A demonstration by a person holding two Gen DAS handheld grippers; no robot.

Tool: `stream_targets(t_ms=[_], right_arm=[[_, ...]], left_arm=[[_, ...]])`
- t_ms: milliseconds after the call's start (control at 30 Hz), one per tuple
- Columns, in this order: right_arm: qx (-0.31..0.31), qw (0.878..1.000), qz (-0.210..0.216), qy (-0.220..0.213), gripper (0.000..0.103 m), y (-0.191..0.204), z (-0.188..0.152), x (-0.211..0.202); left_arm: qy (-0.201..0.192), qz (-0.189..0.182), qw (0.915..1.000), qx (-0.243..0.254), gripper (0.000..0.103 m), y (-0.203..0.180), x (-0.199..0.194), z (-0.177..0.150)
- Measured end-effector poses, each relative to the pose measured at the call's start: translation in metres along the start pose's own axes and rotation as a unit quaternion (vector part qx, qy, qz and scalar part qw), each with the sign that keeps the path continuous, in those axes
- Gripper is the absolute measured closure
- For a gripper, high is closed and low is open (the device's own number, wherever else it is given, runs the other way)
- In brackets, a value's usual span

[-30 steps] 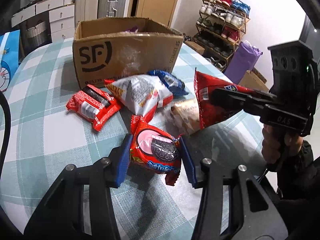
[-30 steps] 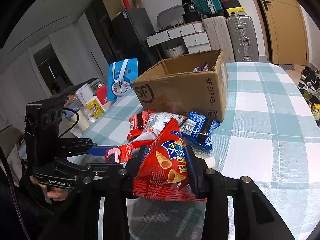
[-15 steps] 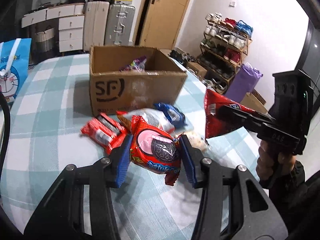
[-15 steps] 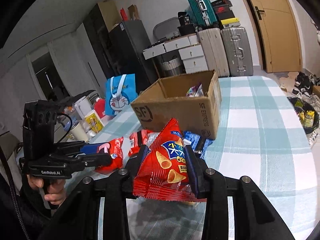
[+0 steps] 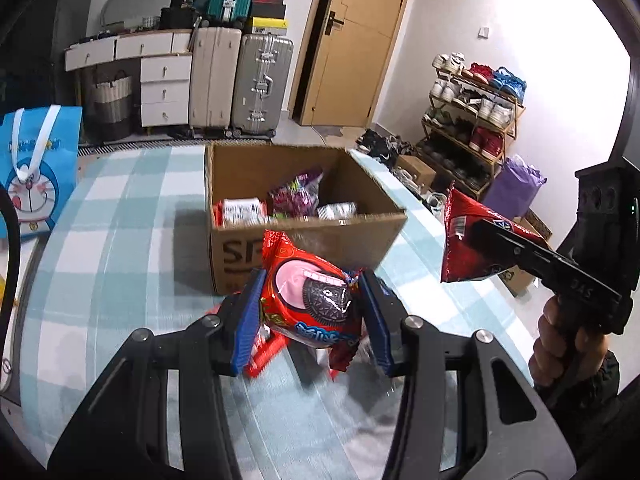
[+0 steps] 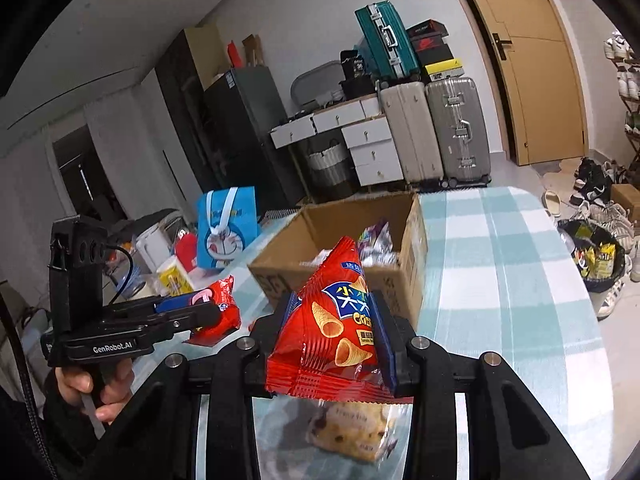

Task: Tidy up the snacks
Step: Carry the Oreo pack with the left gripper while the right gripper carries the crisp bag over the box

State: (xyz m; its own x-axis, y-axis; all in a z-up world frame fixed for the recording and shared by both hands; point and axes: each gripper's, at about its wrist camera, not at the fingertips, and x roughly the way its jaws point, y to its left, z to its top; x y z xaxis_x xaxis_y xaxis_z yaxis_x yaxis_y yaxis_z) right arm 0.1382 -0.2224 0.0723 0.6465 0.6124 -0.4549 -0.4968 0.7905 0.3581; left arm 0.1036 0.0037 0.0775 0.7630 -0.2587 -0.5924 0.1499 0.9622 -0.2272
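My left gripper [image 5: 310, 312] is shut on a red cookie packet [image 5: 308, 300] with a dark sandwich cookie printed on it, held above the table in front of the cardboard box [image 5: 372, 236]. My right gripper [image 6: 334, 328] is shut on a red corn-snack bag [image 6: 336, 324], also lifted near the box [image 6: 412, 248]. The open box holds several snack packs [image 5: 296, 196]. Each gripper shows in the other's view: the right one with its bag [image 5: 476, 240] at the right, the left one with its packet [image 6: 218, 312] at the left.
A clear bag of cookies [image 6: 356, 428] lies on the checked tablecloth [image 6: 500, 280] below my right gripper. More red packets [image 5: 268, 354] lie under my left gripper. A blue cartoon bag [image 5: 34, 172] stands at the table's left. Suitcases, drawers and a shoe rack line the room behind.
Both grippers have risen with their snacks, so the box's inside now shows. The loose packets on the table have dropped below the fingers.
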Motion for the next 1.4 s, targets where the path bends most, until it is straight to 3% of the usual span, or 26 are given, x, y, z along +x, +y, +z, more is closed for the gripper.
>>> stream_targets(t_ms=[433,767,1400], right_arm=[[-0.008,1.0,-0.011,-0.015,0.066,0.002,0.038,0.027],[-0.012,1.0,-0.013,-0.014,0.066,0.001,0.063,0.061],[0.003,1.0,-0.015,-0.004,0.066,-0.014,0.085,0.125]], left_arm=[[-0.025,0.025,0.9993,0.008,0.059,0.007,0.028,0.047],[-0.022,0.038,0.999,-0.001,0.059,0.024,0.064,0.074],[0.0,0.058,0.9983,0.008,0.059,0.041,0.133,0.09]])
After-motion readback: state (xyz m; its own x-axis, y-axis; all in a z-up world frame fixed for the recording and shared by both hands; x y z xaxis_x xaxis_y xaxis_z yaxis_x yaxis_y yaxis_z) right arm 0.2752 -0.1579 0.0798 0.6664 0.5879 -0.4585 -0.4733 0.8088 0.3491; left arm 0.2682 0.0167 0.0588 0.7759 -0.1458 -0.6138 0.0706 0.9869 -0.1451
